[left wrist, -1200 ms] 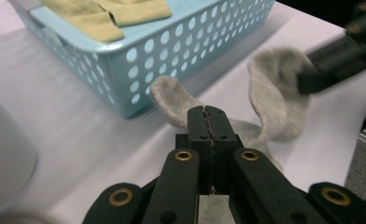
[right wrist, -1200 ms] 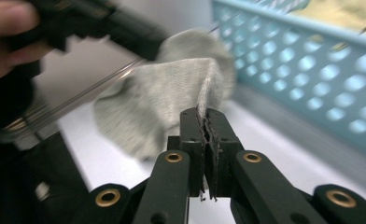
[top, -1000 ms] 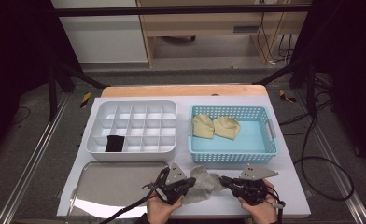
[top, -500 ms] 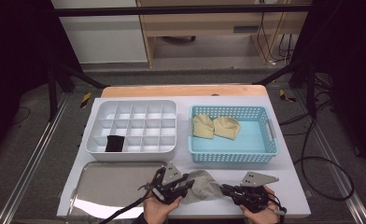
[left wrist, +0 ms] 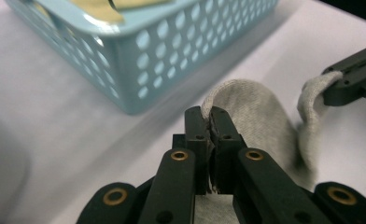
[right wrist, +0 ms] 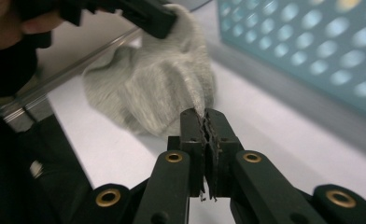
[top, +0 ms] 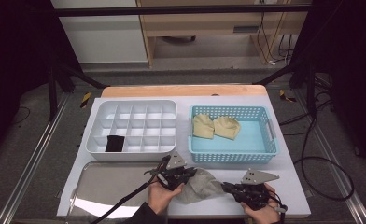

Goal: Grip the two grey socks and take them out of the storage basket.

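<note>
Grey sock sits at the table's front edge, between the metal tray and the blue basket's front wall. Left gripper has just clamped down on one edge of the fabric; right gripper is pinched tight on the other end. Likely a fold or roll for the white divider box. I'd keep both pinches firm, lift together, avoid stretching, clear the basket wall.
</note>
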